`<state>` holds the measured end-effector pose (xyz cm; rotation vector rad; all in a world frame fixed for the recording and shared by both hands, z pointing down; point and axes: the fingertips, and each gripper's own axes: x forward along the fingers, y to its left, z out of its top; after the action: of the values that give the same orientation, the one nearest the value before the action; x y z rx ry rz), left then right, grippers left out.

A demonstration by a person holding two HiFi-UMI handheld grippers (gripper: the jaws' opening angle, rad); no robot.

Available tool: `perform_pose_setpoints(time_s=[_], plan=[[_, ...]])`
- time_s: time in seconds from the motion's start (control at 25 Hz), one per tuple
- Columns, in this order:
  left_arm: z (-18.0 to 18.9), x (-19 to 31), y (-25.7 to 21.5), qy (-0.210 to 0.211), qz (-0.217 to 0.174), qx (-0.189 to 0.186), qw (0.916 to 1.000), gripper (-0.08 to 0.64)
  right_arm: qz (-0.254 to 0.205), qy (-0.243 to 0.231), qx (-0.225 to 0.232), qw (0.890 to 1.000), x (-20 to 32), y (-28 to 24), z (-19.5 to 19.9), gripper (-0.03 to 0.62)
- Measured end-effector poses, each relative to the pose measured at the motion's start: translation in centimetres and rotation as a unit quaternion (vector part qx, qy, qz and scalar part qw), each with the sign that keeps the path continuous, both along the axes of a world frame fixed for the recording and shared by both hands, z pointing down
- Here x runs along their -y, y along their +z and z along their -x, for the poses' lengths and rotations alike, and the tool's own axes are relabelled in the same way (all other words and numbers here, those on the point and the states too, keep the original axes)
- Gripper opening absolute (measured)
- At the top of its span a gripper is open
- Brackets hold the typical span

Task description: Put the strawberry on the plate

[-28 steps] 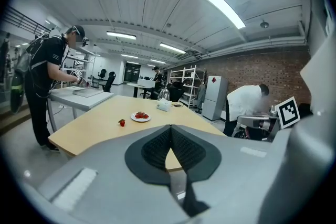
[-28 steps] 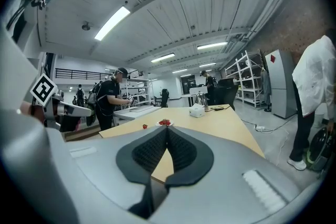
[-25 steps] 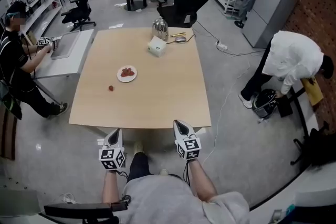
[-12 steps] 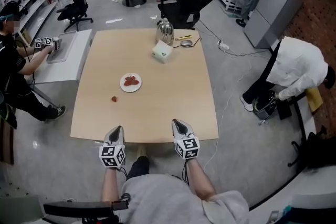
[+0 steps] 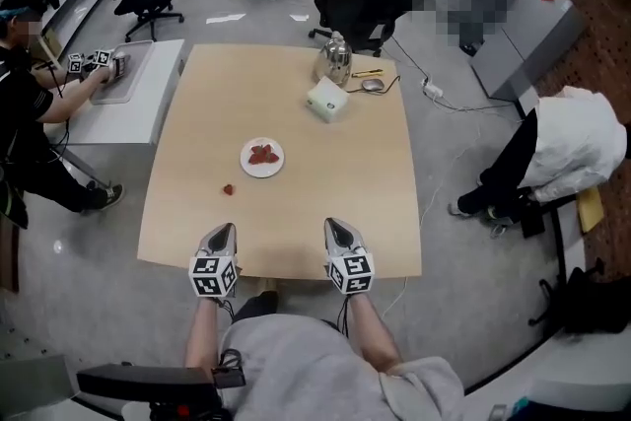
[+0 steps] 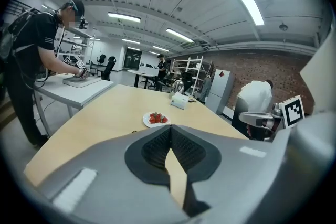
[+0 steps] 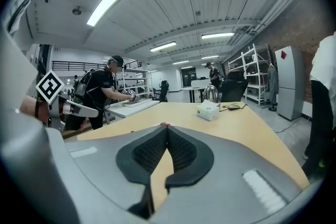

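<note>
A single small red strawberry (image 5: 228,189) lies on the wooden table (image 5: 325,182), left of centre. Just beyond it, to the right, stands a white plate (image 5: 262,156) with a few strawberries on it; the left gripper view shows the same plate (image 6: 156,119) over the jaws. My left gripper (image 5: 222,230) hovers at the table's near edge, a short way in front of the loose strawberry, shut and empty. My right gripper (image 5: 333,225) is level with it further right, also shut with nothing held. Both pairs of dark pads meet at the tips (image 6: 170,127) (image 7: 167,127).
A white box (image 5: 327,100), a metal kettle (image 5: 336,64) and a cable with small items (image 5: 373,82) sit at the table's far side. A person works at a grey side table (image 5: 123,89) on the left. Another person in white (image 5: 572,148) bends over on the right. Office chairs stand beyond.
The view has closed in on the table. Both grippers, still shut, have moved forward from in front of the table to over its near edge. Strawberry and plate have stayed where they were.
</note>
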<state>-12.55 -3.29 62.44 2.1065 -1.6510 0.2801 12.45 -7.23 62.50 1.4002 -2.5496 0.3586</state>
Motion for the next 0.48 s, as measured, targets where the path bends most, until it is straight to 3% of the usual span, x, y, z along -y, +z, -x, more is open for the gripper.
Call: perform_pose_setpoints(time_s=[0.48], plan=[[4.3,5.8,5.9,0.012,0.071,0.006,0.9974,0.020,0.018,0.013,-0.010,1.000,3.7,1.6,4.5,0.008]])
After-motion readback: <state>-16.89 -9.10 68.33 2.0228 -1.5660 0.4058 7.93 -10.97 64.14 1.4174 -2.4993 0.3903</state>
